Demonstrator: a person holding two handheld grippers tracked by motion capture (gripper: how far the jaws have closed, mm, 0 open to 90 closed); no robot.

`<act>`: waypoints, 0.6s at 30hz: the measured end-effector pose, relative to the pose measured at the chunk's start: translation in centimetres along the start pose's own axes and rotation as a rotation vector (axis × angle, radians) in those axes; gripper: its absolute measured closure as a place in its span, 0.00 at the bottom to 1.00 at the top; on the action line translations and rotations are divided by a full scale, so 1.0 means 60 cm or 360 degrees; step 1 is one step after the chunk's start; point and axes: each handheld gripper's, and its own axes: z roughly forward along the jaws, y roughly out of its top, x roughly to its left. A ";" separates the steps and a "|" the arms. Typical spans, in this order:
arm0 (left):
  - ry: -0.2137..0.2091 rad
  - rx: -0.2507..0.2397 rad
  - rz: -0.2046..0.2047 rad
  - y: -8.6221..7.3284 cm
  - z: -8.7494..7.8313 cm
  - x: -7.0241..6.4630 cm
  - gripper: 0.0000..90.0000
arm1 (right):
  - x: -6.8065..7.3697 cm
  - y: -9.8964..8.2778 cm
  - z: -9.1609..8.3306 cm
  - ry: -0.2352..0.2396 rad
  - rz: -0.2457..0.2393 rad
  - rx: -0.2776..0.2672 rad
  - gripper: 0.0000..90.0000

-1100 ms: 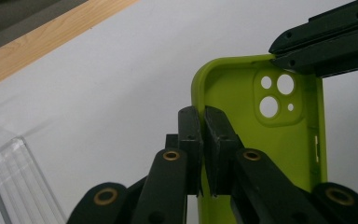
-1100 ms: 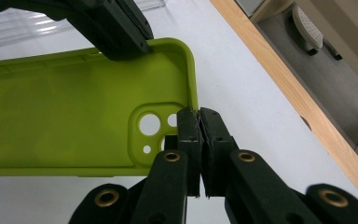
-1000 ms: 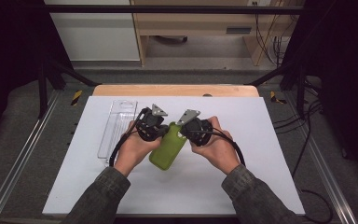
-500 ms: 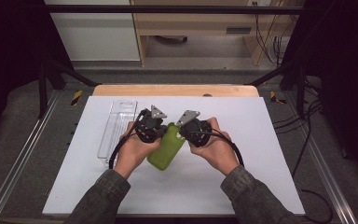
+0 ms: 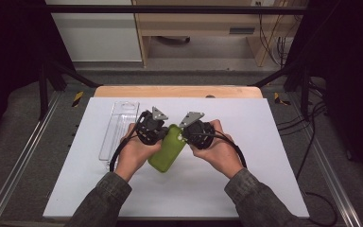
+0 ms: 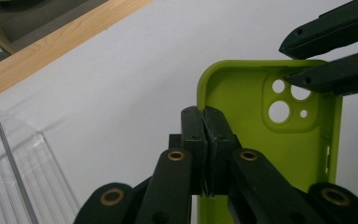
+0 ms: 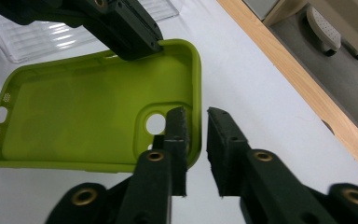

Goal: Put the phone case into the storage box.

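Now your left tool (image 6: 204,140) is pinching the green phone case (image 7: 88,112) steady, while your right tool (image 7: 196,140) is opening off its edge.

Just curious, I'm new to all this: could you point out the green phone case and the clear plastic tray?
green phone case (image 7: 74,112), right gripper view, on its inner back wall.
clear plastic tray (image 5: 118,130), high view, on its ribbed floor.
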 end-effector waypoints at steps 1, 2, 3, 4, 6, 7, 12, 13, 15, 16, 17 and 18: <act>0.0002 0.0001 0.0000 0.000 0.000 0.001 0.97 | 0.000 0.000 0.000 0.0008 0.0009 0.0000 0.82; 0.0002 0.0002 -0.0002 -0.001 0.000 0.001 0.97 | 0.000 -0.001 0.000 0.0013 0.0019 -0.0002 0.79; 0.0001 0.0005 -0.0002 -0.001 0.000 0.002 0.97 | 0.000 -0.001 0.000 0.0013 0.0025 -0.0008 0.74; 0.0001 0.0006 -0.0005 -0.001 0.000 0.002 0.97 | -0.001 -0.001 0.000 0.0018 0.0040 -0.0014 0.71; 0.0002 0.0001 -0.0013 -0.002 0.000 0.003 0.97 | -0.002 -0.001 -0.001 0.0024 0.0080 -0.0027 0.64; 0.0002 0.0002 -0.0014 -0.003 0.000 0.004 0.97 | -0.003 -0.002 -0.001 0.0017 0.0089 -0.0033 0.61; 0.0003 0.0003 -0.0015 -0.005 -0.001 0.006 0.97 | -0.007 -0.003 -0.006 0.0045 0.0139 -0.0076 0.50; 0.0003 0.0003 -0.0017 -0.005 -0.001 0.007 0.97 | -0.007 -0.003 -0.008 0.0054 0.0150 -0.0086 0.49; 0.0003 -0.0001 -0.0020 -0.005 -0.001 0.007 0.97 | -0.009 -0.004 -0.010 0.0057 0.0164 -0.0101 0.46; 0.0003 -0.0004 -0.0022 -0.006 -0.001 0.007 0.97 | -0.009 -0.004 -0.012 0.0061 0.0168 -0.0102 0.45; 0.0004 -0.0006 -0.0022 -0.006 -0.002 0.007 0.97 | -0.010 -0.004 -0.013 0.0063 0.0174 -0.0109 0.43; 0.0005 -0.0007 -0.0022 -0.006 -0.002 0.007 0.97 | -0.010 -0.004 -0.015 0.0067 0.0184 -0.0117 0.41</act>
